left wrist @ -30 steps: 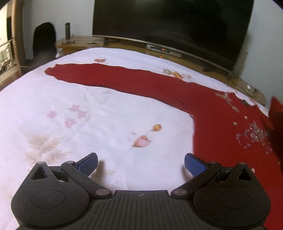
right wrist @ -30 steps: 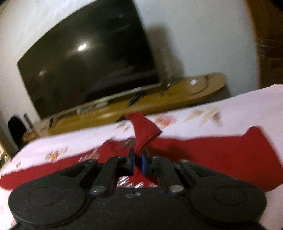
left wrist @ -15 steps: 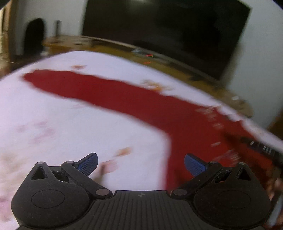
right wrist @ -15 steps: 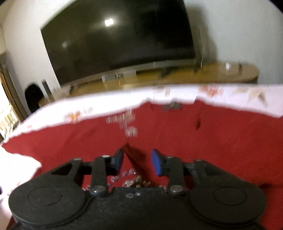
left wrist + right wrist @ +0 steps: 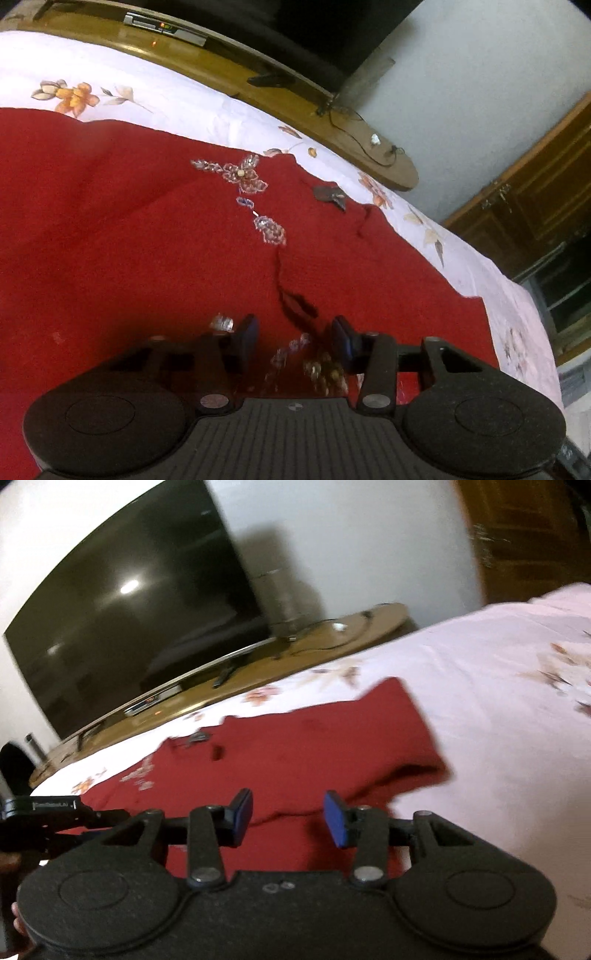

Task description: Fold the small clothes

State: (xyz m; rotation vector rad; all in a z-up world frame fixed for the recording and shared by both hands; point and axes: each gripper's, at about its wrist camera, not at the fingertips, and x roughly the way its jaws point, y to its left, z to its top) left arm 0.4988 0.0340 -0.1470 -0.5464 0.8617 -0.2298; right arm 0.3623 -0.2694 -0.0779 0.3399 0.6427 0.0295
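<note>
Upper left: dark TV (image 5: 129,627) on a wooden stand (image 5: 332,635). Centre right: floral white bedsheet (image 5: 498,701). Upper right: wooden cabinet (image 5: 535,192). Far left: possibly a metal flask (image 5: 32,746), blurred.

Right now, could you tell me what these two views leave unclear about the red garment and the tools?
- Red garment: near part hidden behind the left tool body, left wrist view.
- Whether the left pads pinch the beaded fabric: shadowed, unclear.
- Right tool: garment's sleeve end motion-blurred, right wrist view.
- Garment's left side: cut off by both frames.

Garment (image 5: 147,258) on bedsheet (image 5: 184,103)
</note>
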